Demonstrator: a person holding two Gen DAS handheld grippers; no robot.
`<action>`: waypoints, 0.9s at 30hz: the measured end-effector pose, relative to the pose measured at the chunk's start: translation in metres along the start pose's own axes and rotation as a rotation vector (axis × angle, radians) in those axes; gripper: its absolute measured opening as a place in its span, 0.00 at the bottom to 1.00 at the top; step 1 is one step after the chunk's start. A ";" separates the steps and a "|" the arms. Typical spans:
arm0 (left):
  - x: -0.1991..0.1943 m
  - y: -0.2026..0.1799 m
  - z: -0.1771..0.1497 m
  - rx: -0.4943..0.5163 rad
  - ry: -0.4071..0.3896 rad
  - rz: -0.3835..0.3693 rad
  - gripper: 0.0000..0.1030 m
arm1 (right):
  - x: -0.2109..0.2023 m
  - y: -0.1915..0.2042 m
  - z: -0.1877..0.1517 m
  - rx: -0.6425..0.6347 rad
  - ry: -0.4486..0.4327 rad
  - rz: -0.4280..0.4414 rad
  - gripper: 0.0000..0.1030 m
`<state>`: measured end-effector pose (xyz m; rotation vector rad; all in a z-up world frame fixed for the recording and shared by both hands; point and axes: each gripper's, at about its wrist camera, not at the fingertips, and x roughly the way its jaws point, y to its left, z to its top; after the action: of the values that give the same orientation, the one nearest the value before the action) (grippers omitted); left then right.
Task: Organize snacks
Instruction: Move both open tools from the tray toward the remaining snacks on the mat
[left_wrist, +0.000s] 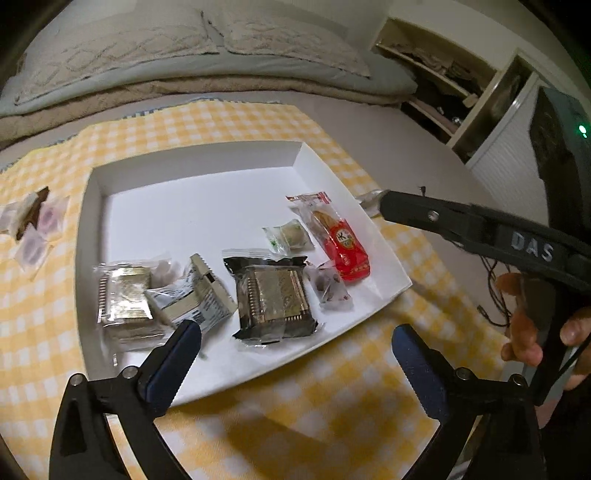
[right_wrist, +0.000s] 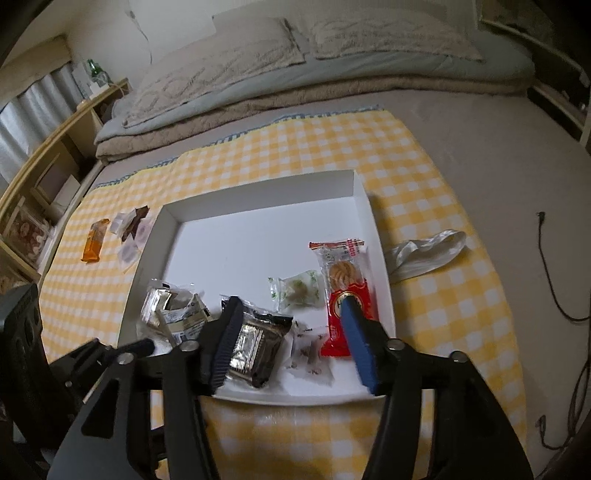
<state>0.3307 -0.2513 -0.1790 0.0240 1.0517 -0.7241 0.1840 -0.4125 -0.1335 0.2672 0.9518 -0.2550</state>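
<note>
While both grippers hang over the near edge of the white tray (right_wrist: 364, 199), the left gripper (left_wrist: 295, 365) and right gripper (right_wrist: 291, 339) each hold their jaws wide and empty. Most snacks lie along the tray's near side; an orange packet (right_wrist: 94, 240) and small sweets (right_wrist: 129, 230) sit left on the checked cloth (right_wrist: 443, 295). Wrappers look light, crinkly, slippery: pinch a sealed edge, sparing the brittle biscuit (right_wrist: 343, 288).

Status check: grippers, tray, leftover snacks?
Left gripper and right gripper open, empty, over tray's near edge. White tray holds six packets. Orange packet and small cluster on cloth left. Nothing blocking.
</note>
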 end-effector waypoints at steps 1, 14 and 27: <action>-0.004 -0.001 -0.001 0.001 -0.002 0.004 1.00 | -0.005 0.000 -0.003 -0.005 -0.008 -0.006 0.67; -0.058 -0.019 -0.024 0.041 -0.055 0.056 1.00 | -0.064 0.012 -0.026 -0.079 -0.128 -0.080 1.00; -0.136 0.009 -0.038 -0.022 -0.165 0.161 1.00 | -0.098 0.038 -0.022 -0.086 -0.179 -0.051 1.00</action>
<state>0.2669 -0.1586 -0.0932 0.0293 0.8886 -0.5595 0.1257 -0.3597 -0.0602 0.1383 0.7909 -0.2792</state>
